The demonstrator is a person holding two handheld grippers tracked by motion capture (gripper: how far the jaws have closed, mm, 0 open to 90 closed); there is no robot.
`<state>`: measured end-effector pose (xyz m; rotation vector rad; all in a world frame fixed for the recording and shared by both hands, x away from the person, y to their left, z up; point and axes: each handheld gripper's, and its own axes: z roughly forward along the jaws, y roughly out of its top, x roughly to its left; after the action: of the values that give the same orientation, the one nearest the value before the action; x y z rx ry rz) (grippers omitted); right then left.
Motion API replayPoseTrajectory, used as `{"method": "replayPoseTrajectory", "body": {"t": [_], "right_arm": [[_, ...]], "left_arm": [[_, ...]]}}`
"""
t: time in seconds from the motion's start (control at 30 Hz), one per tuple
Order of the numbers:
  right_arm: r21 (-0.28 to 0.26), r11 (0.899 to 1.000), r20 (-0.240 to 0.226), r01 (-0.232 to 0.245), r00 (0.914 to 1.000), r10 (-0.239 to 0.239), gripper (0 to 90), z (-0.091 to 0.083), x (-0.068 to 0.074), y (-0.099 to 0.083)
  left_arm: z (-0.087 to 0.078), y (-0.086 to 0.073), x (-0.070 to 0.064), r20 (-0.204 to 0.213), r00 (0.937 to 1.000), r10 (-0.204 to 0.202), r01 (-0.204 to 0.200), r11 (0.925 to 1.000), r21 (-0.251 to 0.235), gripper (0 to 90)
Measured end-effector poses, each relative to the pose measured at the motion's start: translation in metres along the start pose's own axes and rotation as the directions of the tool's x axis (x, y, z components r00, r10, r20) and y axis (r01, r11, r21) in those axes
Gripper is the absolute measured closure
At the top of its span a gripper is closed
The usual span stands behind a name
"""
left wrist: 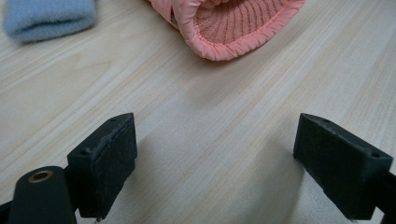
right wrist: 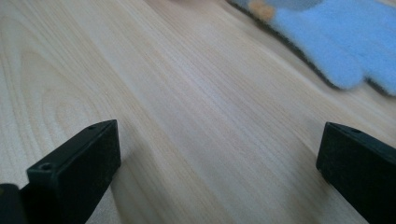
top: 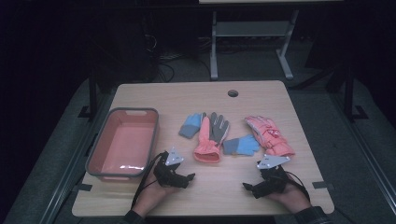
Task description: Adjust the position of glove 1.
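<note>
Facing left gripper (left wrist: 215,163): pink glove cuff (left wrist: 233,28).

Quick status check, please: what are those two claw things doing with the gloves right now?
Left gripper open, right gripper open, both empty. Gloves untouched; pink-cuffed glove nearest left. Nothing between.

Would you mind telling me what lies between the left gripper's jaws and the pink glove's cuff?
Only bare wooden table: the left gripper view shows nothing between the open left gripper and the pink glove.
</note>
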<state>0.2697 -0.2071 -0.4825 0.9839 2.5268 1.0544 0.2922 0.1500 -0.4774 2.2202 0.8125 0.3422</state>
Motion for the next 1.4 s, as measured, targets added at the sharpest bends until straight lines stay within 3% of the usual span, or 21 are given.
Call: {"method": "replayPoseTrajectory", "body": {"t": [0.33, 0.4, 0.47, 0.63, 0.67, 0.7, 0.83, 0.97, 1.4], "right_arm": [[0.011, 1.0, 0.006, -0.005, 1.0, 0.005, 0.0, -0.001, 0.001, 0.001], [0.02, 1.0, 0.006, -0.005, 1.0, 0.005, 13.6, -0.004, 0.002, 0.003], [0.02, 1.0, -0.001, -0.01, 1.0, 0.01, 17.2, -0.006, 0.002, 0.006], [-0.014, 1.0, -0.005, -0.007, 1.0, 0.007, 37.7, -0.014, 0.005, 0.018], [-0.014, 1.0, -0.005, -0.007, 1.0, 0.007, 37.7, -0.014, 0.005, 0.018], [-0.028, 1.0, -0.008, -0.009, 0.9999, 0.009, 48.8, -0.016, 0.005, 0.023], [-0.032, 0.999, -0.025, -0.021, 0.9995, 0.02, 72.0, -0.015, -0.001, 0.035], [-0.034, 0.999, -0.04, -0.035, 0.9986, 0.034, 89.1, -0.01, -0.008, 0.048], [-0.061, 0.997, -0.051, -0.052, 0.9975, 0.049, 89.8, 0.016, -0.024, 0.086]], "left_arm": [[-0.002, -0.002, 0.001, 0.021, 0.9995, 0.022, -0.022, 0.9998, 0.001, 12.9], [-0.002, -0.002, 0.001, 0.025, 0.9994, 0.025, -0.025, 0.9997, 0.002, 12.9], [-0.003, -0.002, 0.001, 0.026, 0.9994, 0.024, -0.024, 0.9997, -0.001, 12.9], [-0.002, -0.002, 0.001, 0.024, 0.9993, 0.028, -0.028, 0.9996, -0.006, 12.9], [-0.002, -0.002, 0.001, 0.024, 0.9993, 0.028, -0.028, 0.9996, -0.006, 12.9], [-0.002, -0.002, 0.001, 0.025, 0.9994, 0.025, -0.025, 0.9997, -0.006, 12.9], [-0.002, -0.002, 0.001, 0.025, 0.9993, 0.027, -0.027, 0.9996, -0.005, 12.9], [-0.002, -0.002, 0.0, 0.024, 0.9995, 0.022, -0.021, 0.9997, -0.007, 12.9], [-0.003, -0.002, 0.001, 0.023, 0.9992, 0.033, -0.033, 0.9994, 0.0, 12.9]]}}
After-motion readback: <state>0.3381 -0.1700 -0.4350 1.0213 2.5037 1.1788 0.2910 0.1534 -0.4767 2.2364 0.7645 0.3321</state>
